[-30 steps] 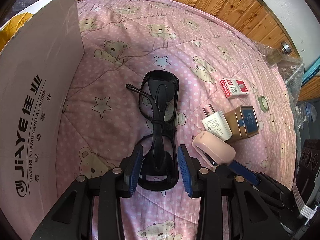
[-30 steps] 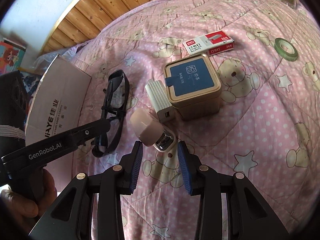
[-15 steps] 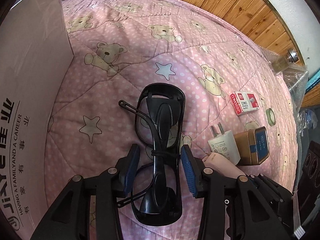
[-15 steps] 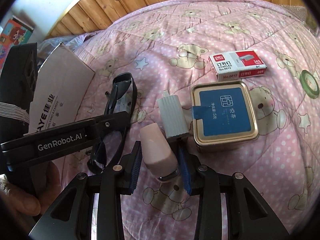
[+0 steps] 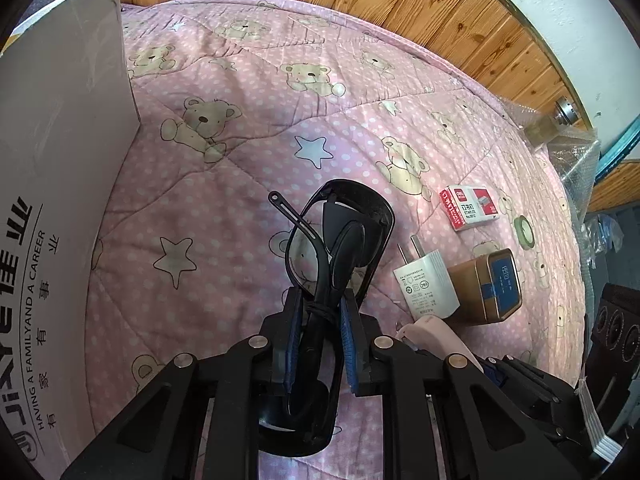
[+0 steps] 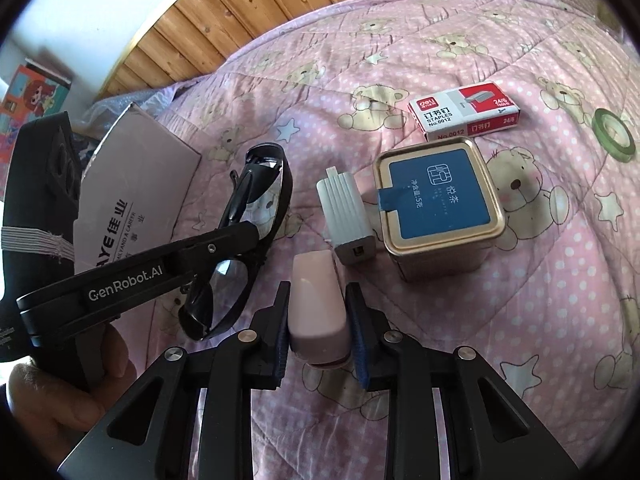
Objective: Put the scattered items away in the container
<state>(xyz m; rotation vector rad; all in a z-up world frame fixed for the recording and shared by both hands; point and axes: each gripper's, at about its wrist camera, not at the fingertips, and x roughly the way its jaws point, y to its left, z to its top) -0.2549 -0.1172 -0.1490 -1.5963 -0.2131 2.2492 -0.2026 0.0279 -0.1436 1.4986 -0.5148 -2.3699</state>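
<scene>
Left tongs [image 5: 320, 336] have closed on glossy black glasses [image 5: 340, 240].

the cardboard box [image 5: 60, 200] is cut off by the left edge, its inside unseen. the left hand-held gripper [image 5: 320, 334] hides the middle of the black glasses [image 5: 340, 236]. the small print on the white charger [image 5: 426, 286] is unreadable.

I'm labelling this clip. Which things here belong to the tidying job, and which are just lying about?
Job: glasses, stapler, charger, tin, staples box, tape roll, cardboard box.

Lying about: bubble wrap, colourful carton.
</scene>
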